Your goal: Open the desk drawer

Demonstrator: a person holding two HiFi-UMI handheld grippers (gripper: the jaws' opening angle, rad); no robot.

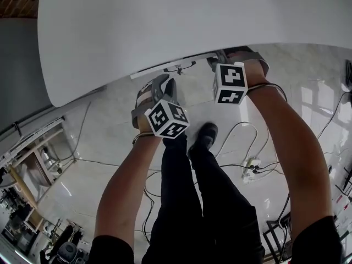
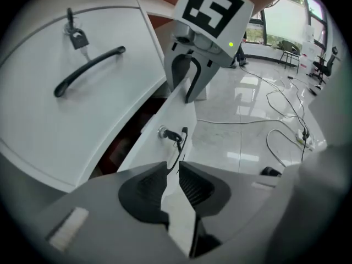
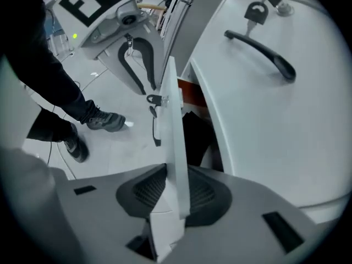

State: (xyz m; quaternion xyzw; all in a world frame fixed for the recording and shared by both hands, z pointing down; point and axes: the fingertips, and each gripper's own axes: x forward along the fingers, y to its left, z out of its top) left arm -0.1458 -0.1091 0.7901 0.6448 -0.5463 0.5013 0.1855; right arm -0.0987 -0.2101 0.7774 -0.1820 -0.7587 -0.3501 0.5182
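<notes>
jaws of the left gripper stand a little apart, loose astride the top edge of the drawer front, which runs up between them unpinched. jaws of the right gripper are clenched on that same edge farther along, the white panel squeezed between both pads. each gripper shows in the other's view at the far end of the panel, marker cube uppermost. on the drawer front's outer face, between the two grips, sit a lock with a key in it and a thin black handle. the drawer stands pulled out: a dark gap lies between its front and a second white front, which carries a black bar handle and keys hanging at its lock. in the head view both grippers sit just under the rim of the white desktop, the person's forearms reaching to them. beneath are dark trouser legs and a shoe on a glossy pale floor, with cables and a power strip lying across it.
</notes>
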